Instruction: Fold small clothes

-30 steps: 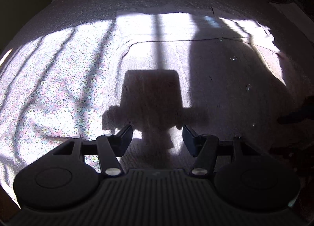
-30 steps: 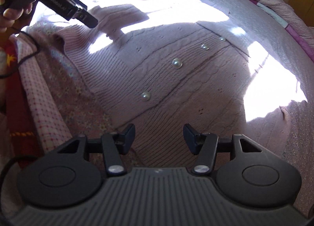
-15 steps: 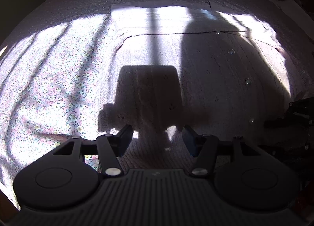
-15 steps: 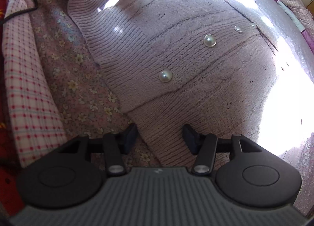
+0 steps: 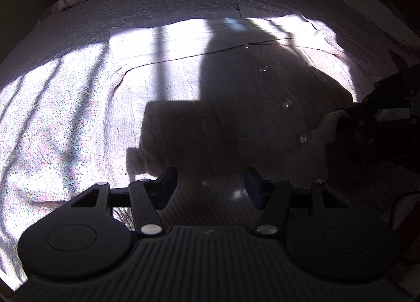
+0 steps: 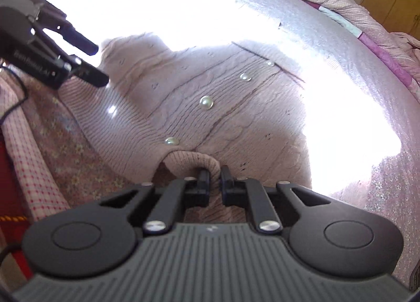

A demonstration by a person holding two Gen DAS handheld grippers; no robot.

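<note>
While the pink cardigan (image 6: 210,107) lies flat and buttoned on the bed (image 6: 183,13), the right gripper (image 6: 215,178) pinches its ribbed hem, lifting a small hump. Left gripper (image 5: 210,183) hovers spread wide, holding nothing (no fold made yet, I'd say).

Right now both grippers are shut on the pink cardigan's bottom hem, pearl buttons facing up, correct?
Not quite. Only the right gripper is shut on the hem of the pink cardigan; the right wrist view shows the ribbed edge bunched between its fingers. The left gripper is open, its fingers apart over the knit and holding nothing, as the left wrist view shows. The pearl buttons do face up.
</note>
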